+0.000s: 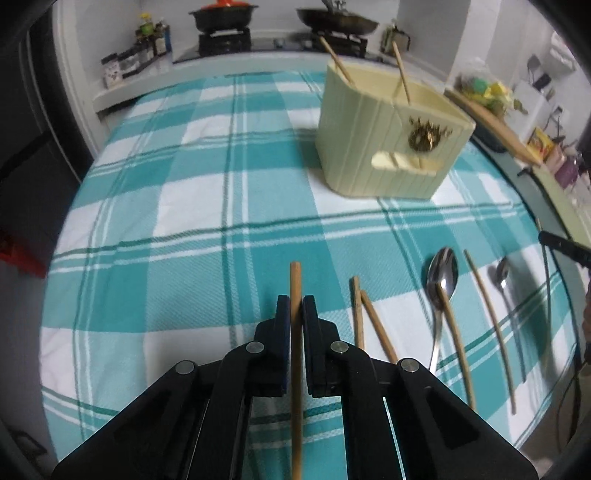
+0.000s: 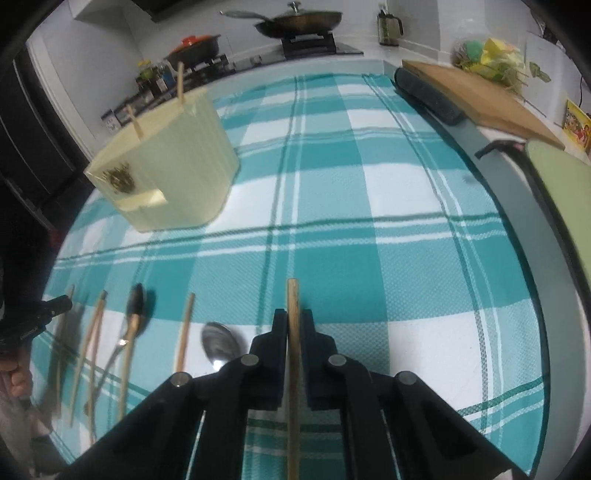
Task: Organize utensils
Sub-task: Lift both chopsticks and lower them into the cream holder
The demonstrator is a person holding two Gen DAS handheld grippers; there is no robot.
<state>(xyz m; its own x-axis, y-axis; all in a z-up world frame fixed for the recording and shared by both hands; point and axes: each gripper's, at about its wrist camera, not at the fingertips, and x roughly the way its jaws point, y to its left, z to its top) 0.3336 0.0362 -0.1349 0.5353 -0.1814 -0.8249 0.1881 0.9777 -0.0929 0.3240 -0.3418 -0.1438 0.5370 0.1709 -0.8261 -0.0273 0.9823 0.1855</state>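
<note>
My left gripper [image 1: 295, 300] is shut on a wooden chopstick [image 1: 295, 280] that points forward above the checked cloth. My right gripper [image 2: 293, 314] is shut on another wooden chopstick [image 2: 292, 295]. A cream utensil holder [image 1: 384, 140] stands ahead to the right in the left wrist view, with two chopsticks [image 1: 400, 70] standing in it; in the right wrist view the holder [image 2: 166, 173] is far left. Several loose chopsticks [image 1: 373, 325] and two metal spoons [image 1: 441, 273] lie on the cloth to the right of my left gripper; they also show in the right wrist view [image 2: 184, 332], left of my right gripper.
A teal and white checked cloth [image 1: 221, 184] covers the table. Behind it is a stove with a pot [image 1: 223, 16] and a pan [image 1: 338, 20]. A wooden cutting board [image 2: 476, 96] and a dark roll [image 2: 428, 96] lie at the far right edge.
</note>
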